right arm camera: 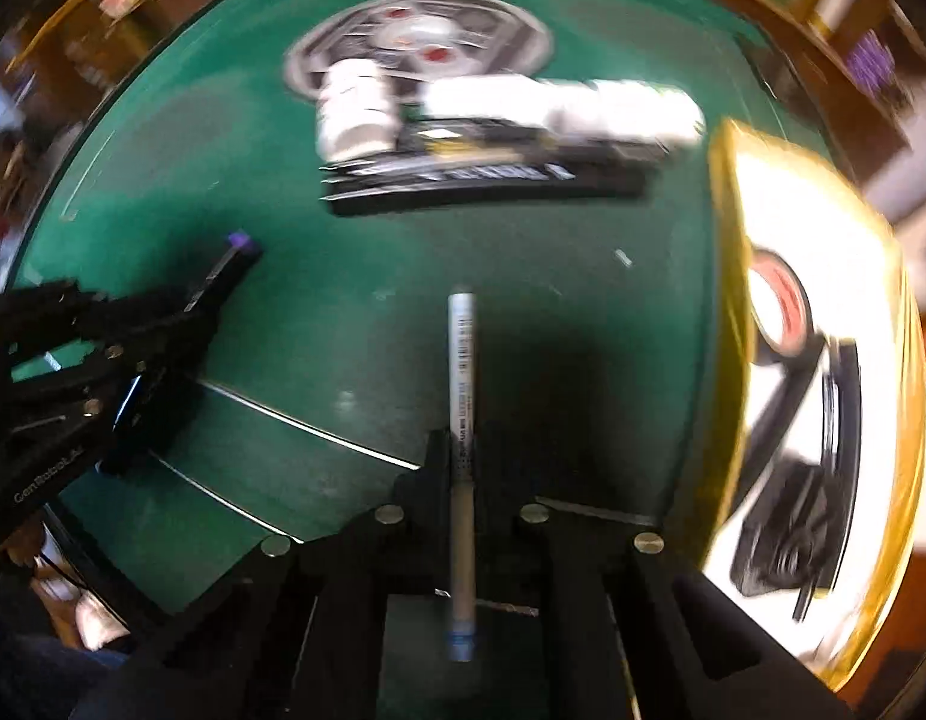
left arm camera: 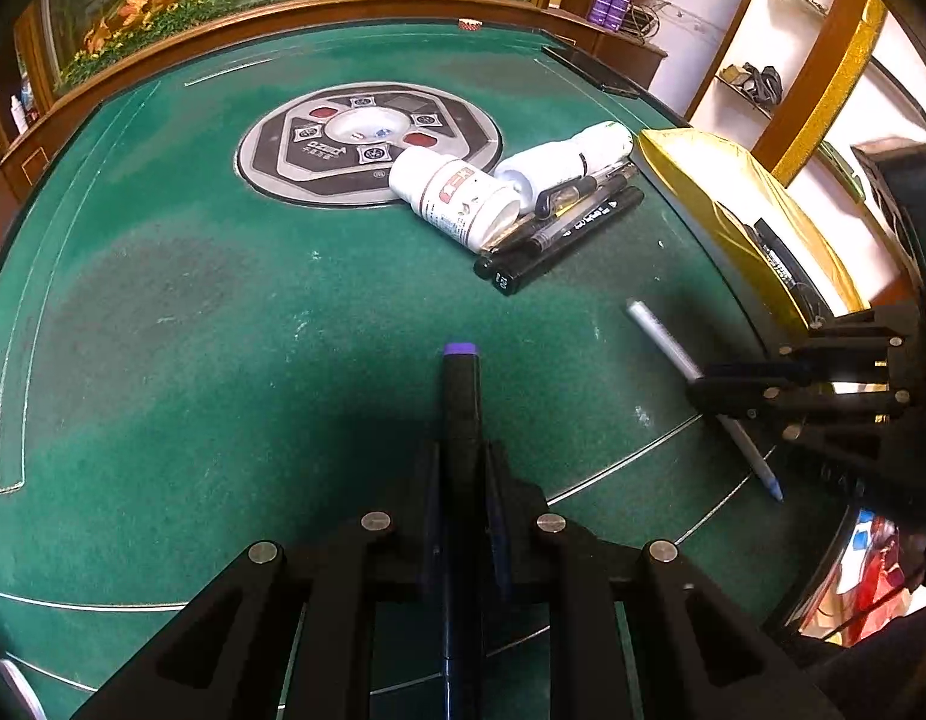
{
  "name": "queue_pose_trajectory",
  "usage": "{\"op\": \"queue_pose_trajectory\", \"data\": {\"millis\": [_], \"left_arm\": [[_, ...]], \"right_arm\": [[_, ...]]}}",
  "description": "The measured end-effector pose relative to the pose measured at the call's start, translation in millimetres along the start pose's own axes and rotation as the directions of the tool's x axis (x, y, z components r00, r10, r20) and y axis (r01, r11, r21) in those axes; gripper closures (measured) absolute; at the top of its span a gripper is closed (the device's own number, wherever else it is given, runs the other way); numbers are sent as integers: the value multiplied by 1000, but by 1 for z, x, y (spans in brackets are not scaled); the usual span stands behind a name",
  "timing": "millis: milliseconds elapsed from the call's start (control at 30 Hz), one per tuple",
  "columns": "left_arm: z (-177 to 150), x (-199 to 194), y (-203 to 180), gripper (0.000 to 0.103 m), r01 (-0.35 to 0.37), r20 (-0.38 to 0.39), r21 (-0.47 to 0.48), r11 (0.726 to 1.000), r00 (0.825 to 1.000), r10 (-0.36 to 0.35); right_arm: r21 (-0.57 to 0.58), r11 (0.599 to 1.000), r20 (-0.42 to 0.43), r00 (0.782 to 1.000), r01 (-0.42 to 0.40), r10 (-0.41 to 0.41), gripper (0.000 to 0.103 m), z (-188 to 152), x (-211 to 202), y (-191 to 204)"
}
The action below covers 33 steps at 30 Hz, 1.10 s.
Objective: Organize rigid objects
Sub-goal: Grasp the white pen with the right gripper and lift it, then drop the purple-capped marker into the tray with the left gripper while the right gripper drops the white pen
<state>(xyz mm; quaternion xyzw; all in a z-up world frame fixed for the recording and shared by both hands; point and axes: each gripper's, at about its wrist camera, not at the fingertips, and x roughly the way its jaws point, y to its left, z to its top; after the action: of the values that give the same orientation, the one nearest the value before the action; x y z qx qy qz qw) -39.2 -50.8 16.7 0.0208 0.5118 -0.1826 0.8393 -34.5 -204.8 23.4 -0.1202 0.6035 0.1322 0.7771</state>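
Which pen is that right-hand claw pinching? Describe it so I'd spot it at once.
Start at the gold box on the green table's right side. Just in front of it, the right claw is shut on a slim silver pen with a blue tip. The pens piled by the white bottles are black, and so is the purple-capped marker.

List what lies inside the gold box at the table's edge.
The gold box holds a roll of tape and some black items, too blurred to name. Its far wall hides whatever lies beyond.
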Motion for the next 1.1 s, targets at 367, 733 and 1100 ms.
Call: {"op": "queue_pose_trajectory", "data": {"millis": [367, 733, 1100], "left_arm": [[-8, -16, 7, 88, -26, 43, -128, 991, 999, 32], [-10, -43, -2, 88, -63, 82, -188, 980, 993, 80], [19, -65, -27, 88, -23, 127, -176, 984, 991, 46]], "right_arm": [[-65, 989, 45, 990, -131, 134, 96, 11, -14, 13], [-73, 950, 119, 943, -303, 310, 96, 18, -46, 5], [-19, 926, 225, 901, -376, 370, 96, 16, -81, -33]]}}
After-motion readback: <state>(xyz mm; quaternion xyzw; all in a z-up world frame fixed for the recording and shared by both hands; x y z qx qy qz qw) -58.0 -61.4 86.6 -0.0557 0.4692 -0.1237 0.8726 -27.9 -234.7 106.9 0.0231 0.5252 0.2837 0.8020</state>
